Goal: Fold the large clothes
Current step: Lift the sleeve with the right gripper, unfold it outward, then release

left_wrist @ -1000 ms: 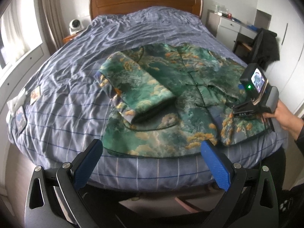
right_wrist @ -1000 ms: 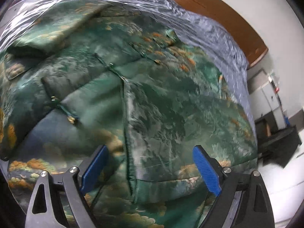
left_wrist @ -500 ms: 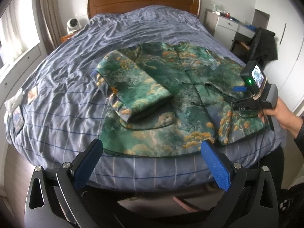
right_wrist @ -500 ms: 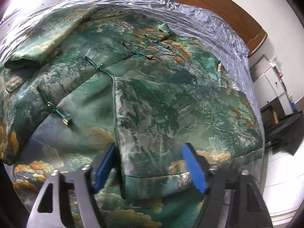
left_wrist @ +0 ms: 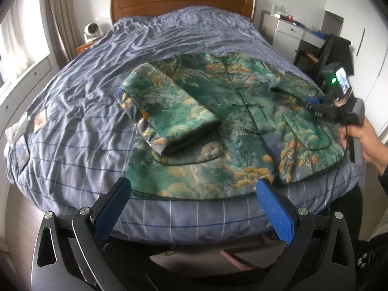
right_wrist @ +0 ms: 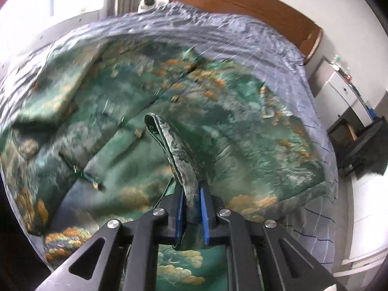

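A green brocade jacket (left_wrist: 230,121) with orange clouds lies face up on the bed; its left sleeve (left_wrist: 169,111) is folded across the front. My left gripper (left_wrist: 194,203) is open and empty, held off the foot of the bed, short of the hem. My right gripper (right_wrist: 191,203) is shut on the cuff of the right sleeve (right_wrist: 177,150) and lifts it off the jacket (right_wrist: 121,145). In the left wrist view the right gripper (left_wrist: 312,103) sits over the jacket's right side.
The bed (left_wrist: 84,111) has a blue checked cover and a wooden headboard (left_wrist: 181,2). A nightstand with a white fan (left_wrist: 92,30) stands at the left. A white dresser (left_wrist: 288,36) and a dark chair (left_wrist: 337,53) stand at the right.
My right gripper has closed on the right sleeve's cuff and raised it off the jacket. My left gripper has stayed open and drawn back slightly from the bed.
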Motion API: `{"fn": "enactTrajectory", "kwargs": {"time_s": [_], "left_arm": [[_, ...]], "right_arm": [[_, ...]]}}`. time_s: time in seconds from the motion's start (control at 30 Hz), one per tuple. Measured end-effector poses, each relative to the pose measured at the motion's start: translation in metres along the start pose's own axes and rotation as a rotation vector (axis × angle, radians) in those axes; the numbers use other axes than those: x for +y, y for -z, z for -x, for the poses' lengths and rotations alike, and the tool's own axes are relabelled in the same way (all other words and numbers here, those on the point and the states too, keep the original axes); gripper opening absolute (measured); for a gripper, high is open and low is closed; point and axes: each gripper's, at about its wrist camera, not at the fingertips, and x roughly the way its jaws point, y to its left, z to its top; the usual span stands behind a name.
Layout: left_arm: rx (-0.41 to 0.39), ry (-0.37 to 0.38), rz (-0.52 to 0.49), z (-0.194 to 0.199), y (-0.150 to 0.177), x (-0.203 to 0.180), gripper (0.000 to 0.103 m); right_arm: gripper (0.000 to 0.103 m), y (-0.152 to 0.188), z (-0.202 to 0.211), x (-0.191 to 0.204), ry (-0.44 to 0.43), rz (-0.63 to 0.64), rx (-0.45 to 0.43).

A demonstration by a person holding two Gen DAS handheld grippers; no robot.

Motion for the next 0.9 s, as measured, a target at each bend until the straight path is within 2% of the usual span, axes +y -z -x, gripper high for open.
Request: {"fn": "enactTrajectory", "kwargs": {"time_s": [0.2,0.33,0.43,0.67,0.9], "left_arm": [[0.002,0.000,0.000,-0.001,0.000,0.000,0.103],[-0.003,0.003,-0.003,-0.001,0.000,0.001,0.103],[-0.004,0.004,-0.001,-0.001,0.000,0.002,0.103],[-0.003,-0.009,-0.035,0.003,0.000,-0.008,0.103],[-0.008,-0.038,-0.052,0.004,-0.006,-0.012,0.103]], "right_arm": [[0.012,-0.018,0.046,-0.045,0.079,-0.135,-0.150],[0.011,-0.025,0.078,-0.099,0.153,-0.272,-0.237],[0.010,-0.024,0.096,-0.157,0.222,-0.398,-0.274],[0.010,0.010,0.102,-0.276,0.274,-0.699,-0.287],[0.010,0.066,0.088,-0.347,0.423,-0.870,-0.239]]}}
